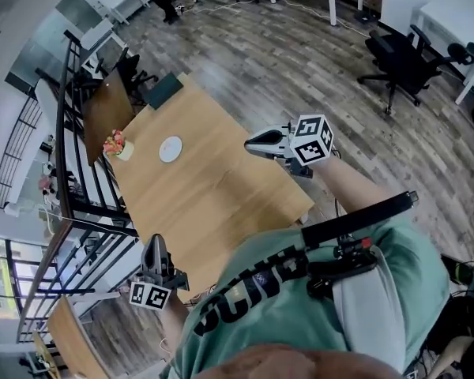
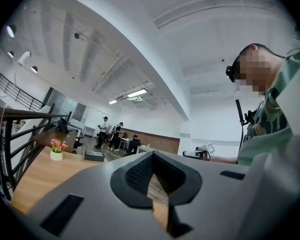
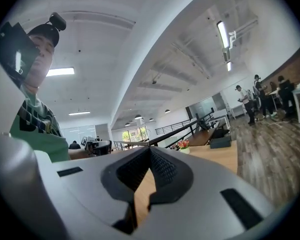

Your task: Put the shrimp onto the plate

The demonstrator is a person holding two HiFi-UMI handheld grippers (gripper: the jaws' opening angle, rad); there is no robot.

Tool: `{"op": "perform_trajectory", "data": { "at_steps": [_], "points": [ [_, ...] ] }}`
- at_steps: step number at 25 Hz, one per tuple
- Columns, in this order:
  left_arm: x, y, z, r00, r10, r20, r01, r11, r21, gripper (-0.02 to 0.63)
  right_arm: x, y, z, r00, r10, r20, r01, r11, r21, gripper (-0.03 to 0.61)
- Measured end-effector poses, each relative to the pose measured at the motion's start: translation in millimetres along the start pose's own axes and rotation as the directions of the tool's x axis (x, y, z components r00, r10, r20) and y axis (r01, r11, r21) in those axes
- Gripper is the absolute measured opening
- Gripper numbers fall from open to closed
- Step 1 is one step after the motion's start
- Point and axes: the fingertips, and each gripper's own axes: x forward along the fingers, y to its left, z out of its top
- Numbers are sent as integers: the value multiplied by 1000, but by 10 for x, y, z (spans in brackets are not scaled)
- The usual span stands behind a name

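A small white plate lies on the wooden table, toward its far left part. No shrimp shows in any view. My left gripper hovers at the table's near left corner, jaws shut with nothing between them; its tips meet in the left gripper view. My right gripper is held over the table's right edge, pointing left toward the plate. Its tips also meet, with nothing held.
A small pot of pink flowers stands left of the plate, and a dark green box lies at the far end. A black railing runs along the table's left side. Office chairs stand on the floor to the right.
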Motion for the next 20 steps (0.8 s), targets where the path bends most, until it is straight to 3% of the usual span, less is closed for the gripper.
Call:
{"op": "perform_trajectory", "data": {
  "at_steps": [5, 10, 14, 20],
  "points": [
    [359, -383, -14, 998, -20, -54, 21, 1000, 17, 5, -347, -153, -171, 999, 20, 43, -22, 998, 57, 6],
    [373, -601, -24, 995, -4, -104, 7, 1000, 28, 5, -368, -96, -370, 995, 75, 70, -83, 990, 116, 6],
    [147, -551, -58, 993, 25, -113, -23, 999, 25, 5, -188, -15, -509, 992, 104, 77, -115, 982, 150, 6],
    [-521, -258, 4, 995, 58, -75, -58, 998, 8, 5, 423, 452, -449, 985, 162, 59, -168, 979, 116, 6]
  ]
}}
